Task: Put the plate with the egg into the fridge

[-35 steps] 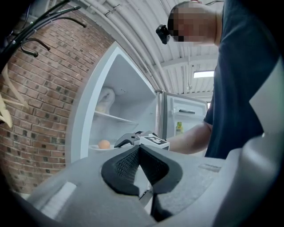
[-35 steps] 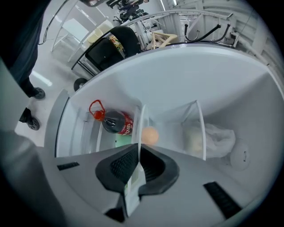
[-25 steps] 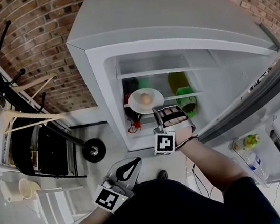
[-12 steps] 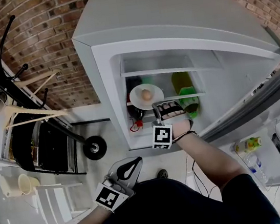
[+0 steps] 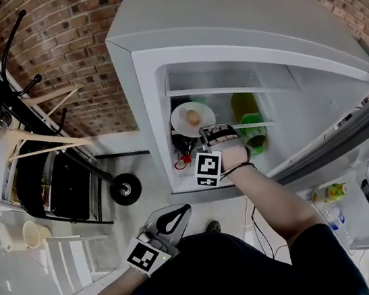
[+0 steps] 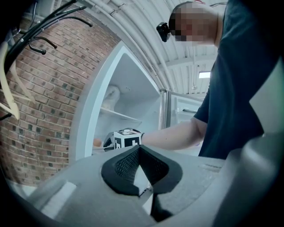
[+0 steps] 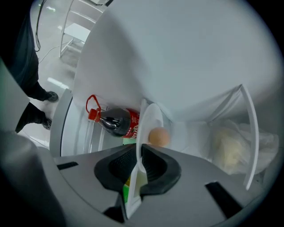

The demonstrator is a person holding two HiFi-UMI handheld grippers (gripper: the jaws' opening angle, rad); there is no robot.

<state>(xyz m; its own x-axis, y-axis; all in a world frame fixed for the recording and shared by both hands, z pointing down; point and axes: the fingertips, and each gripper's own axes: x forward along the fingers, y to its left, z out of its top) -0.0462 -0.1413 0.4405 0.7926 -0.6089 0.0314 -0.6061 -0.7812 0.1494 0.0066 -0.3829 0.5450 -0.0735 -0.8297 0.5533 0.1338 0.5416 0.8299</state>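
Desk: Clutter inside the open grey fridge (image 5: 233,7): what is to be noted?

Photo: A dark cola bottle with a red label and red cap (image 7: 111,123) is seen just under the clear glass shelf (image 5: 266,123), its cap toward the front. A green plastic bottle (image 5: 253,130) is placed further right. A white plastic bag (image 7: 230,146) is seen behind a clear panel. The fridge is flanked by a red brick wall (image 5: 69,50).

Desk: And the plate?

Photo: The round white plate (image 5: 182,122), with the brown egg (image 5: 194,116) on it, is seen inside the fridge at the left end of that shelf, clear of both bottles. Whether it is resting on the glass cannot be told. Its near rim is caught between the pads of the right gripper (image 7: 138,153), whose jaws have just been opening. Both pads are seen lying against the rim.

Desk: The other hand?

Photo: The left gripper (image 6: 139,150) is held low, well apart from the fridge. Its jaws are pressed together, and nothing is caught between them.
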